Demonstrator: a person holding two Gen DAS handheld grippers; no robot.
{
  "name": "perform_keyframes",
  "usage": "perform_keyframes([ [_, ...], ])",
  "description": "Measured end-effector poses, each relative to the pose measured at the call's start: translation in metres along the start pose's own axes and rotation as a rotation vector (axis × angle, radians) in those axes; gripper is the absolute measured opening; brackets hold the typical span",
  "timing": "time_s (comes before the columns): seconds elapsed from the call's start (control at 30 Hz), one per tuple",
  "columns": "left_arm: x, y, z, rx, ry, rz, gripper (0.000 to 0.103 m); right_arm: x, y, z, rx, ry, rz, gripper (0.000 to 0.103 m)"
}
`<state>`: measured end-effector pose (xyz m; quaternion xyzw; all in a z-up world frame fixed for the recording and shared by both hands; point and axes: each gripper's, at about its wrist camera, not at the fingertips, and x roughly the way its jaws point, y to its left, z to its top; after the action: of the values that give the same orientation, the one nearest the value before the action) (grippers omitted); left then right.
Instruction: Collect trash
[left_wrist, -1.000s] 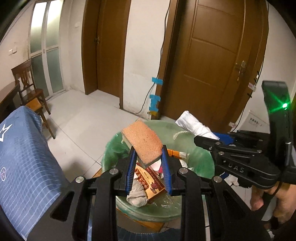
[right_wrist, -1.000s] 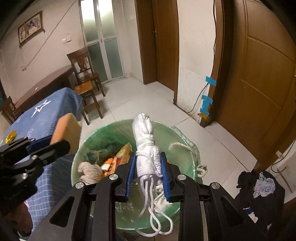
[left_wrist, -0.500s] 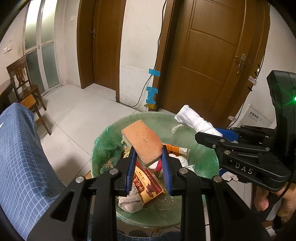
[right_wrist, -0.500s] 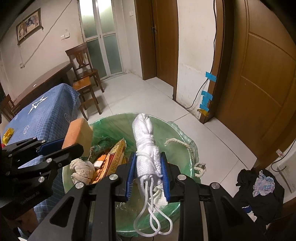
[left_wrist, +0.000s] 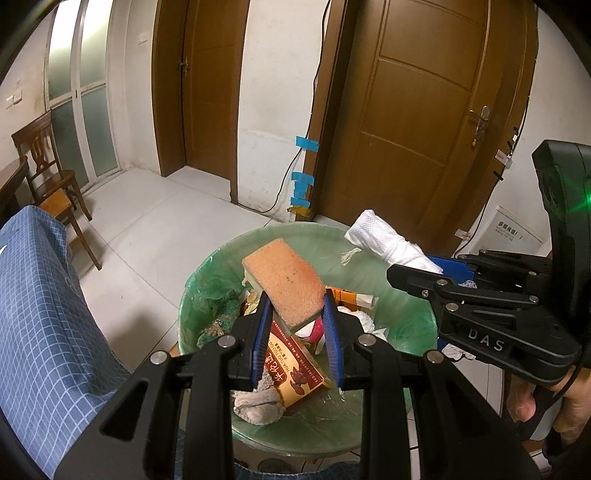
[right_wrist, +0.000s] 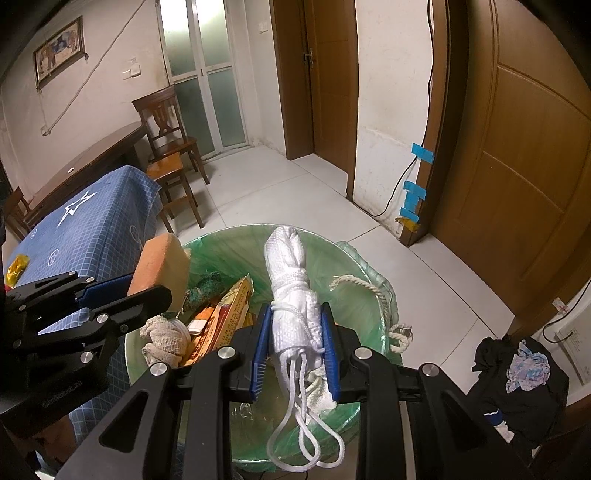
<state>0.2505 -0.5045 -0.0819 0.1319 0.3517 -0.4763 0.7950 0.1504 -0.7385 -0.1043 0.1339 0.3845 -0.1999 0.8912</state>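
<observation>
Left wrist view: sponge (left_wrist: 283, 283) at frame centre, orange face up, yellow layer below, pinched at its near end between the blue pads (left_wrist: 260, 338) of the left gripper (left_wrist: 294, 338). Soft and very light, probably; squeezes easily, so best taken across its narrow width, as now, not by a corner. Held tilted, far end raised, directly above the trash bin (left_wrist: 421, 314) with its green liner. Below it in the bin: a printed box (left_wrist: 295, 365), a grey rag (left_wrist: 258, 400), other scraps.

Right wrist view: white bundle (right_wrist: 293, 291) of woven cloth tied with cord, at centre, clamped between the narrow jaws of the right gripper (right_wrist: 294, 349); loops of cord (right_wrist: 304, 435) hanging down at lower centre. Light and limp, likely; loose cord could catch on a finger at release. Also above the bin opening.

Both grippers side by side, pointing forward and slightly down over the bin, jaws narrow on their loads. Blue checked cloth (left_wrist: 40, 314) at the left edge; brown door (left_wrist: 417, 122) at upper right.
</observation>
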Motion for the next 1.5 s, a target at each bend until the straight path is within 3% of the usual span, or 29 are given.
perform_keyframes([
  [0.37,0.004,0.001,0.0,-0.004,0.015,0.007,0.029,0.003,0.0,0.0,0.001,0.001,-0.002,0.03],
  [0.43,0.007,0.004,-0.001,-0.013,0.026,0.019,0.037,0.002,-0.001,0.0,0.012,-0.007,-0.004,0.038],
  [0.47,0.007,0.006,-0.002,-0.02,0.028,0.021,0.051,0.001,-0.002,-0.001,0.018,-0.01,-0.002,0.043],
  [0.5,0.008,0.008,-0.002,-0.028,0.031,0.027,0.057,0.001,-0.003,-0.001,0.023,-0.013,-0.003,0.044],
  [0.83,0.003,0.01,-0.005,-0.043,0.033,0.046,0.061,-0.015,-0.004,-0.009,0.032,-0.04,-0.007,0.05],
  [0.9,-0.003,0.008,-0.006,-0.042,0.026,0.051,0.066,-0.027,-0.001,-0.011,0.024,-0.061,-0.005,0.057],
  [0.93,-0.007,0.007,-0.008,-0.04,0.024,0.054,0.067,-0.033,-0.001,-0.012,0.021,-0.072,-0.004,0.065],
  [0.97,-0.012,0.006,-0.009,-0.038,0.017,0.061,0.071,-0.044,0.002,-0.016,0.019,-0.096,-0.005,0.074],
  [1.07,-0.035,0.002,-0.017,-0.021,-0.026,0.088,0.087,-0.078,0.01,-0.031,0.008,-0.172,-0.01,0.087],
  [1.17,-0.063,0.0,-0.028,-0.005,-0.084,0.119,0.097,-0.111,0.023,-0.047,-0.02,-0.234,-0.027,0.094],
  [1.5,-0.163,-0.004,-0.066,-0.019,-0.252,0.203,0.097,-0.223,0.058,-0.114,-0.054,-0.437,-0.038,0.098],
])
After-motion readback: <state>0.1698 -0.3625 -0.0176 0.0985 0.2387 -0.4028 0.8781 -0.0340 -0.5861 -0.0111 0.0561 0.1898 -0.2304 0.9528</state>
